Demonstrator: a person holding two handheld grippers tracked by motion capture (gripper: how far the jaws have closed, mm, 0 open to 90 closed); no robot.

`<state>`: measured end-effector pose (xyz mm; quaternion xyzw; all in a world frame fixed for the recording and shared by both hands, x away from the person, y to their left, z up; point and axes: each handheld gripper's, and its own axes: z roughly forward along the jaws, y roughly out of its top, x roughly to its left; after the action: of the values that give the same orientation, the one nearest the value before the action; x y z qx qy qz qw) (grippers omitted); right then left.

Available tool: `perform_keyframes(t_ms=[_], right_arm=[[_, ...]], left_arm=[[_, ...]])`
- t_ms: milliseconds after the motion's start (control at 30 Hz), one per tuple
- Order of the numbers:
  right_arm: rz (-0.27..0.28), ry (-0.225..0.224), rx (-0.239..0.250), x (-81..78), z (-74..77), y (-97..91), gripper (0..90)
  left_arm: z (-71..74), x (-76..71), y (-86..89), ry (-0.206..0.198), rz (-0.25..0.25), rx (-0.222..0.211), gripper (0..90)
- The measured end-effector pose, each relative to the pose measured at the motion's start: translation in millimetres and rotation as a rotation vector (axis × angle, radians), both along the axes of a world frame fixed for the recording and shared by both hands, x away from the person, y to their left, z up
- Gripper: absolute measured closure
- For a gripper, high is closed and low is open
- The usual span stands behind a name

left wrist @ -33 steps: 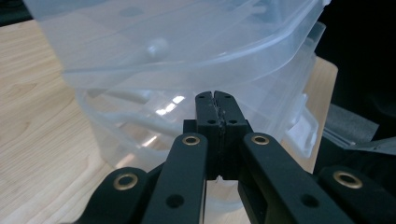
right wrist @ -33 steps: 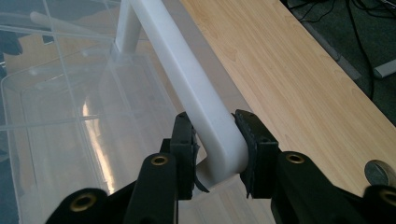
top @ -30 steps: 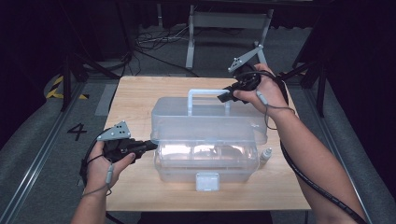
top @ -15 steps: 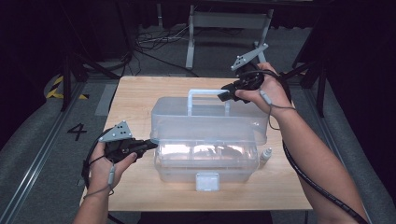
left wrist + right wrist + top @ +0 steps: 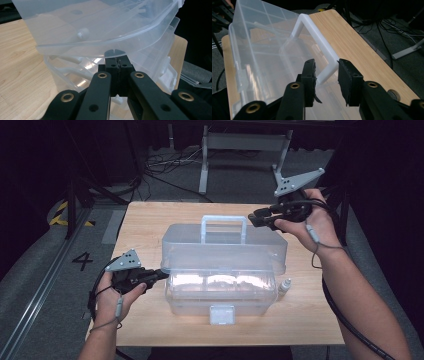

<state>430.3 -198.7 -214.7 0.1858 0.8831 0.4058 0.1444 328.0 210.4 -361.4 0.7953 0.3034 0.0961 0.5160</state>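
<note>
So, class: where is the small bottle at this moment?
In the high view the small bottle stands on the wooden table, just off the right end of the clear plastic box, toward the table's near right.

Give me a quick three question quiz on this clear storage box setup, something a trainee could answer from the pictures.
1. True or false: the lid of the clear box is fully shut.
2. Which gripper has its jaws closed together at the box's end: A left, B right?
3. What small thing stands on the table beside the box's right end?

Key
1. False: the lid is tipped open, handle upward.
2. A: the left gripper is shut there; the right gripper stands open, apart from the handle.
3. A small bottle.
</note>
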Motion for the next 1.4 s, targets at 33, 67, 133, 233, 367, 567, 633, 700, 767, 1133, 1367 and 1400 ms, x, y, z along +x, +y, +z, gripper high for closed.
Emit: perform_keyframes(t_ms=[33, 67, 133, 233, 367, 567, 633, 700, 767, 1133, 1367, 1400], right_arm=[[-0.002, 0.0, 0.003, -3.1, 0.4, -3.5, 69.3], [-0.007, -0.001, 0.009, -5.9, 0.5, -6.9, 69.7], [-0.017, 0.002, 0.013, -10.5, 0.1, -13.7, 71.4], [-0.036, 0.008, 0.011, -17.5, -1.7, -25.4, 75.0], [-0.053, 0.009, 0.018, -27.3, -2.7, -38.5, 79.4], [-0.085, 0.001, 0.026, -49.2, -8.9, -62.3, 87.5], [-0.104, 0.002, 0.032, -56.9, -14.1, -72.3, 89.9], [-0.113, 0.001, 0.037, -60.7, -17.8, -79.6, 90.0], [-0.129, 0.001, 0.042, -64.9, -21.5, -85.8, 90.0], [-0.157, 0.025, 0.056, -94.4, -56.9, -106.4, 90.0], [-0.157, 0.019, 0.054, -104.1, -79.5, -106.3, 90.0], [-0.157, 0.021, 0.058, -104.5, -83.0, -106.0, 90.0]], left_arm=[[0.3, 0.1, 0.0, 0.006, 0.0, -0.001, 90.0], [0.9, 0.1, 0.2, 0.016, -0.003, -0.003, 90.0], [2.4, 0.4, -0.2, 0.024, -0.008, -0.002, 90.0], [3.8, 1.7, 0.1, 0.023, -0.008, -0.001, 90.0], [5.4, 3.2, 0.0, 0.018, -0.009, 0.002, 90.0], [6.7, 4.8, -0.6, 0.019, -0.011, 0.005, 90.0], [7.1, 4.9, -1.1, 0.016, -0.008, 0.005, 90.0], [7.2, 4.7, -1.2, 0.015, -0.006, 0.005, 90.0], [7.3, 4.5, -1.4, 0.014, -0.004, 0.006, 90.0], [7.4, 4.3, -2.9, 0.01, 0.002, 0.007, 90.0], [7.6, 3.8, -3.3, 0.007, 0.002, 0.013, 90.0], [7.5, 3.8, -3.3, 0.006, 0.003, 0.012, 90.0]])
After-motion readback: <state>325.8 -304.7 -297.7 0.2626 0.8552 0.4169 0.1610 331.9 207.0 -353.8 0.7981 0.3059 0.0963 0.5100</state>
